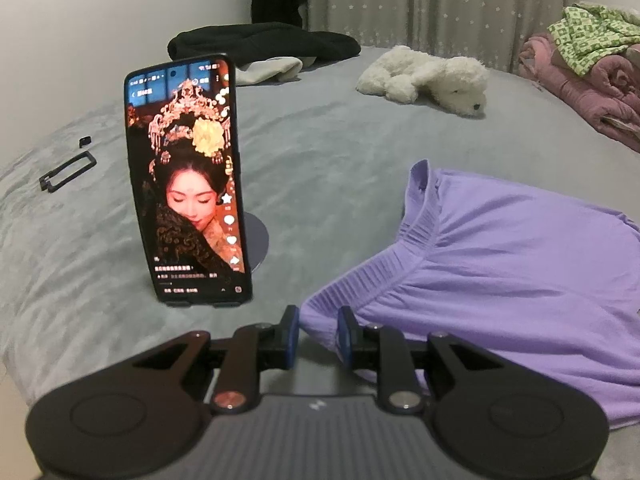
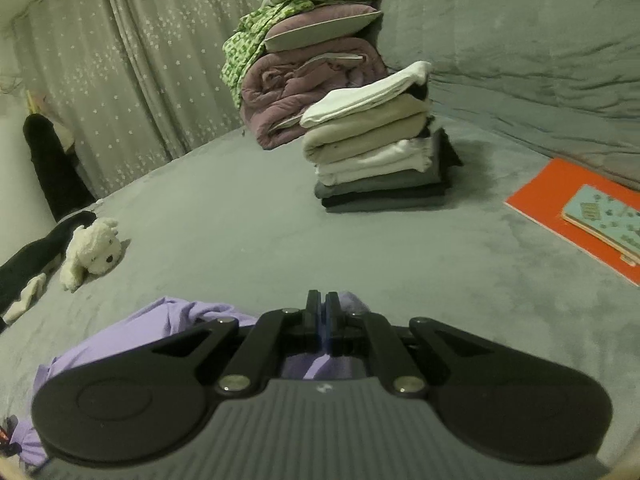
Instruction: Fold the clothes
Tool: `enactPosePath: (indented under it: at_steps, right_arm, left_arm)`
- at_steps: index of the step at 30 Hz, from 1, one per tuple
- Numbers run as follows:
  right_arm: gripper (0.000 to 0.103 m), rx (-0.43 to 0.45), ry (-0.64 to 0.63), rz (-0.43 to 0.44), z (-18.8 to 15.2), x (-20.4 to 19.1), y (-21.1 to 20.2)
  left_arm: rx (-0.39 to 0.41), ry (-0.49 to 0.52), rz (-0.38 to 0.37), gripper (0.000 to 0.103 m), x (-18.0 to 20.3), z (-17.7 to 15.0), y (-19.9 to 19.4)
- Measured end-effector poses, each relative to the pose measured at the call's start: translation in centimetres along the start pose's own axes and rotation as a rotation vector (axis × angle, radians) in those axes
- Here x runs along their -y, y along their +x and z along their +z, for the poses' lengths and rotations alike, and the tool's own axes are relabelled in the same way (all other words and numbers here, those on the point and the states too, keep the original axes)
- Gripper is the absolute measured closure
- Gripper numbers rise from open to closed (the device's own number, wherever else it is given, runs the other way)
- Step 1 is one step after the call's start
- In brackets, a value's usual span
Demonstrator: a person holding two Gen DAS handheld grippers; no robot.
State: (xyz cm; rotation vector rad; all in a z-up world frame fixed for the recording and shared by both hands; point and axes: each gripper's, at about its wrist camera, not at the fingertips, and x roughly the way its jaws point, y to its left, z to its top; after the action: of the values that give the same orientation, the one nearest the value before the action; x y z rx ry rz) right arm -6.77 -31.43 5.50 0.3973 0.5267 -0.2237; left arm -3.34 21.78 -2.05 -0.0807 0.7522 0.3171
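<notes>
A lilac garment point(image 1: 500, 264) with a ribbed elastic waistband lies spread on the grey bed point(image 1: 340, 152), at the right of the left wrist view. My left gripper point(image 1: 318, 320) is shut on the near end of that waistband, and the bunched fabric fills the gap between its blue pads. In the right wrist view my right gripper point(image 2: 323, 304) has its jaws pressed together on a thin fold of the same lilac garment point(image 2: 132, 336). The cloth bunches up toward the fingers from the left and shows below them.
A phone on a round stand point(image 1: 188, 184) stands upright just left of my left gripper. A stack of folded clothes point(image 2: 376, 152) and a pink quilt pile point(image 2: 304, 88) sit farther back. A white plush dog point(image 2: 94, 250), an orange book point(image 2: 560, 208) and a black garment point(image 1: 264, 42) also lie on the bed.
</notes>
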Motion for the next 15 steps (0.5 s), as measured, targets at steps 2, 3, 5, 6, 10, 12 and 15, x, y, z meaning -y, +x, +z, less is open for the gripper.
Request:
enactPosePath:
  at_steps: [2, 3, 5, 6, 10, 12, 15]
  right_arm:
    - [0.1, -0.015, 0.009, 0.007, 0.1, 0.3, -0.1]
    - [0.1, -0.023, 0.014, 0.009, 0.2, 0.4, 0.1]
    - [0.1, -0.035, 0.025, 0.01, 0.3, 0.5, 0.9]
    - [0.1, -0.042, 0.032, 0.013, 0.4, 0.6, 1.3]
    - [0.1, -0.057, 0.032, 0.0, 0.7, 0.6, 4.0]
    - [0.1, -0.074, 0.032, -0.003, 0.9, 0.3, 6.1]
    - [0.1, -0.087, 0.035, -0.016, 1.2, -0.2, 9.2]
  left_arm:
    - [0.004, 0.004, 0.007, 0.082, 0.3, 0.0, -0.2]
    - [0.007, 0.006, 0.007, 0.082, 0.4, 0.2, -0.3]
    - [0.014, 0.014, 0.007, 0.081, 0.8, 0.3, -0.5]
    - [0.016, 0.02, 0.008, 0.081, 1.0, 0.4, -0.6]
    - [0.015, 0.023, 0.02, 0.081, 1.6, 0.6, -0.5]
    - [0.011, 0.022, 0.036, 0.081, 1.8, 0.5, -0.2]
    - [0.0, 0.029, 0.05, 0.081, 1.9, 0.3, 0.2]
